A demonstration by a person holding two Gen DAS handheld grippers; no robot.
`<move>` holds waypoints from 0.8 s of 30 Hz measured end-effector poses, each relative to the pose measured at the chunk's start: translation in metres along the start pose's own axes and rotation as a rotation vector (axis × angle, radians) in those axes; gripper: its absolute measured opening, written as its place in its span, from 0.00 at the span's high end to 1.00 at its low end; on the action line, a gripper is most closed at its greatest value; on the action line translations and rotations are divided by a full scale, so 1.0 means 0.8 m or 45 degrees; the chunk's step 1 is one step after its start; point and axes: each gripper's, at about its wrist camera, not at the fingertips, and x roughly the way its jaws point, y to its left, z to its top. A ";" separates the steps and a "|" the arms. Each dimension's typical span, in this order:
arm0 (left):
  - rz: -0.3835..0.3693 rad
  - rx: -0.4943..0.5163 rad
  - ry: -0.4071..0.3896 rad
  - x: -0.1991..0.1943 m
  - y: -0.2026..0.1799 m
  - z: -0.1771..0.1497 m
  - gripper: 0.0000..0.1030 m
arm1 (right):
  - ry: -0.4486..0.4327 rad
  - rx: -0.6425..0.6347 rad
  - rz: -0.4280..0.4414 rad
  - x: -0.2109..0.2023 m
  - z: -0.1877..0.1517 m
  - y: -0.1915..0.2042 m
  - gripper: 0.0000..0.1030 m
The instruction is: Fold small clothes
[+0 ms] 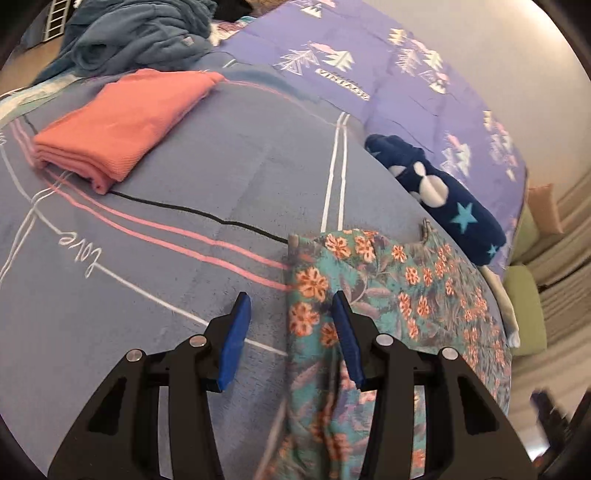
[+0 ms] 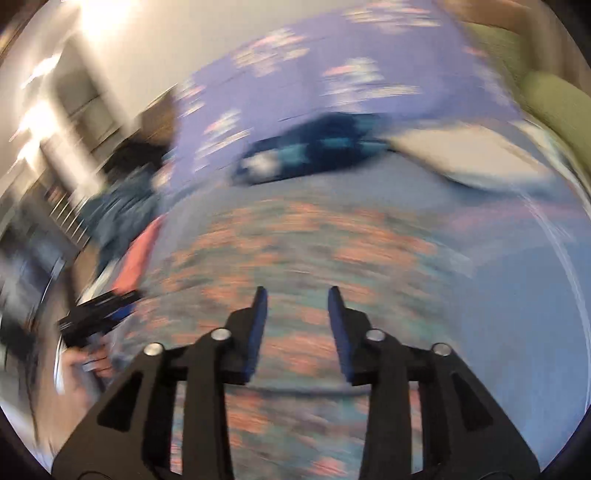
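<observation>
bed [image 1: 184, 229]: floral garment [image 1: 399, 295] spread; left gripper [image 1: 288, 301], right gripper [image 2: 297, 291] gaping, empty.

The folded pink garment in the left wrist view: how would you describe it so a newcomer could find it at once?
Start from the grey-blue bedspread with pink stripes and the word "love". Toward its far left lies the folded pink garment, a neat flat stack just in front of the rumpled teal blanket. It is the only plain salmon-pink piece; the floral garment and the navy star-print fleece are patterned.
</observation>
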 end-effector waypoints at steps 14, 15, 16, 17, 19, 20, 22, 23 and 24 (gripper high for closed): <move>0.007 0.329 -0.194 -0.025 -0.031 -0.008 0.65 | 0.485 -0.482 0.214 0.251 0.081 0.296 0.44; 0.070 0.321 -0.175 -0.020 -0.025 -0.007 0.54 | 0.511 -0.497 0.201 0.262 0.080 0.306 0.42; 0.071 0.286 -0.147 -0.017 -0.016 -0.005 0.48 | 0.547 -0.503 0.196 0.273 0.079 0.313 0.42; 0.026 0.215 -0.106 -0.016 -0.003 -0.001 0.48 | 0.570 -0.505 0.196 0.283 0.078 0.321 0.42; -0.062 0.113 -0.050 -0.021 0.015 0.005 0.49 | 0.635 -0.525 0.181 0.300 0.071 0.327 0.42; -0.110 0.068 -0.011 -0.022 0.024 0.006 0.49 | 0.653 -0.543 0.170 0.309 0.067 0.329 0.42; -0.224 -0.004 0.100 -0.023 0.040 0.005 0.49 | 0.678 -0.582 0.165 0.311 0.061 0.334 0.43; -0.262 -0.005 0.122 -0.024 0.041 0.003 0.49 | 0.687 -0.602 0.163 0.314 0.059 0.337 0.50; -0.292 0.017 0.147 -0.025 0.040 0.002 0.49 | 0.708 -0.641 0.170 0.318 0.056 0.340 0.57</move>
